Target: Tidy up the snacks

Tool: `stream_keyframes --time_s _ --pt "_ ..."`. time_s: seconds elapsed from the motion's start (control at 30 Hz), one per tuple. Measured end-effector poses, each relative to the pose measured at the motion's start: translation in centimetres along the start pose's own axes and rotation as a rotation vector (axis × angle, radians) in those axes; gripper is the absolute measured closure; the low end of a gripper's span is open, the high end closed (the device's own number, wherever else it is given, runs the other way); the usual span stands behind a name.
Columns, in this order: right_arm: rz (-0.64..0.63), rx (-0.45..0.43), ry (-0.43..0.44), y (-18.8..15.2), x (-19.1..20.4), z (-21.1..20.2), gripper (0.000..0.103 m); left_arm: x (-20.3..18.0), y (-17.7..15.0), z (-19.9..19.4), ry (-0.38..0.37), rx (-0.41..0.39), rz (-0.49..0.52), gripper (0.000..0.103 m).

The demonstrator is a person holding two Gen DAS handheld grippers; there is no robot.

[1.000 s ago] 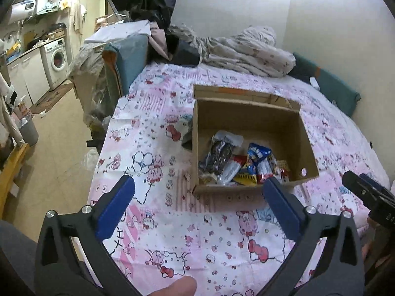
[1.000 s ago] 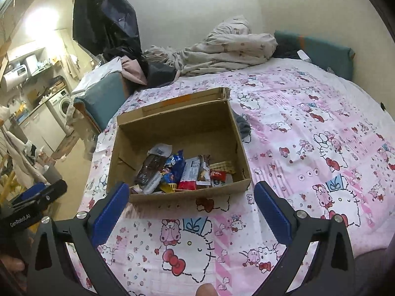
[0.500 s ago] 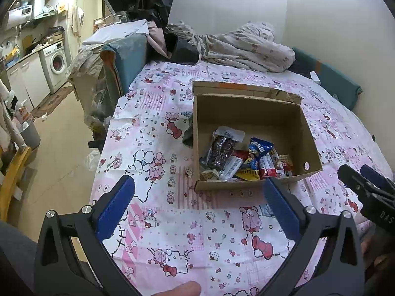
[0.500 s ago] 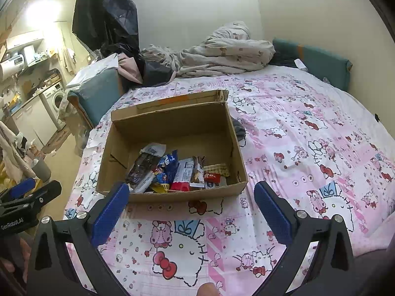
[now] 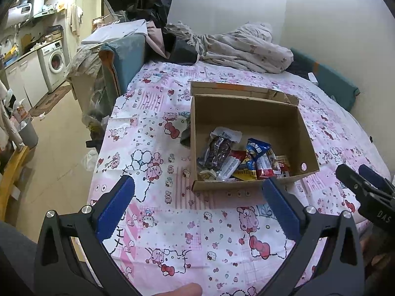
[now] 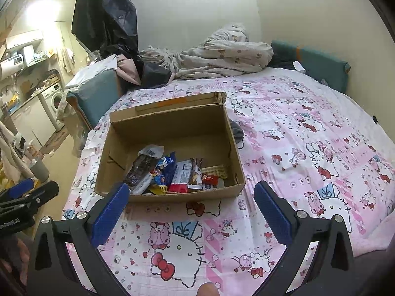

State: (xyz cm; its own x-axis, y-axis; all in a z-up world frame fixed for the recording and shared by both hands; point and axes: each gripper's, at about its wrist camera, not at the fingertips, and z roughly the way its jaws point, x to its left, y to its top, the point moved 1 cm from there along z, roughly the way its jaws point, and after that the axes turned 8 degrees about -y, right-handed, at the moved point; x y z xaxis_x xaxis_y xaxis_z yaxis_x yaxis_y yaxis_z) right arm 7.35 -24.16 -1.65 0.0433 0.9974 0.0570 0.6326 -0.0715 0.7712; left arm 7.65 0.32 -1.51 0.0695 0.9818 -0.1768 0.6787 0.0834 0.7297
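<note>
Left gripper: fingers spread wide, nothing held, hovering over the bedsheet short of the box.
Right gripper: likewise spread wide and empty, just before the box's near wall.
Cardboard box: open, resting on the soft bed; a push on its wall would likely slide or tip it.
Snacks: overlapping wrappers heaped against the near wall; slippery, so a pinch may catch two or slip.
Blanket: bunched at the far end.

Warm, even room light, sharp focus.
Glare bloomed on the wall beyond the fingers; fisheye bent and darkened edges.
</note>
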Motion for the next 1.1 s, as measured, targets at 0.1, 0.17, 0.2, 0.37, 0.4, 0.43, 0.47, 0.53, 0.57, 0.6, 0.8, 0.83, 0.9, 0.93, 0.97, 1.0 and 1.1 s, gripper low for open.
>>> stream_keyframes --time_s 0.1,0.17,0.2,0.37,0.4,0.43,0.47,0.53,0.57,0.6,0.8,0.83,0.9,0.93,0.97,1.0,1.1 --pt "-0.004 -0.006 -0.004 0.1 0.1 0.0 0.0 0.0 0.0 0.0 0.0 -0.001 0.001 0.0" --pt "0.001 -0.004 -0.005 0.1 0.1 -0.1 0.0 -0.1 0.0 0.0 -0.003 -0.001 -0.003 0.0" --pt "0.002 -0.003 -0.007 0.1 0.0 -0.1 0.0 -0.1 0.0 0.0 -0.004 0.001 -0.003 0.0" --pt "0.016 0.0 -0.013 0.3 -0.3 0.0 0.0 -0.1 0.0 0.0 -0.003 0.001 -0.003 0.0" --pt "0.019 0.0 -0.015 0.3 -0.4 0.0 0.0 -0.1 0.0 0.0 -0.004 0.001 -0.003 0.0" --pt "0.021 0.0 -0.016 0.3 -0.5 0.0 0.0 -0.1 0.0 0.0 -0.005 0.001 -0.003 0.0" --pt "0.024 0.001 -0.016 0.3 -0.5 0.1 0.0 -0.1 0.0 0.0 -0.005 0.0 -0.003 0.0" --pt "0.029 0.004 -0.019 0.4 -0.7 0.1 0.0 -0.1 0.0 0.0 -0.004 -0.002 -0.002 0.0" --pt "0.031 0.005 -0.019 0.4 -0.7 0.1 0.0 0.0 0.0 0.1 -0.004 -0.003 -0.002 0.0" --pt "0.033 0.005 -0.019 0.3 -0.7 0.1 0.0 0.0 0.0 0.1 -0.004 -0.003 -0.002 0.0" --pt "0.033 0.004 -0.019 0.3 -0.8 0.1 0.0 0.0 0.0 0.0 -0.003 -0.002 -0.003 0.0" --pt "0.031 0.003 -0.019 0.4 -0.8 0.1 0.0 0.0 0.0 0.1 -0.004 -0.001 -0.004 0.0" --pt "0.031 -0.002 -0.022 0.4 -0.8 0.1 0.0 0.0 0.0 0.1 -0.004 0.001 -0.004 0.0" --pt "0.032 -0.005 -0.023 0.4 -0.8 0.1 0.0 0.0 0.0 0.0 -0.004 0.001 -0.004 0.0" --pt "0.033 -0.006 -0.023 0.4 -0.9 0.1 0.0 0.0 0.0 0.0 -0.003 0.0 -0.005 0.0" --pt "0.034 -0.006 -0.024 0.4 -0.9 0.1 0.0 0.0 0.0 0.0 -0.003 0.0 -0.005 0.0" --pt "0.036 -0.001 -0.025 0.4 -1.0 0.1 0.0 0.0 0.0 0.1 -0.003 0.0 -0.005 0.0"
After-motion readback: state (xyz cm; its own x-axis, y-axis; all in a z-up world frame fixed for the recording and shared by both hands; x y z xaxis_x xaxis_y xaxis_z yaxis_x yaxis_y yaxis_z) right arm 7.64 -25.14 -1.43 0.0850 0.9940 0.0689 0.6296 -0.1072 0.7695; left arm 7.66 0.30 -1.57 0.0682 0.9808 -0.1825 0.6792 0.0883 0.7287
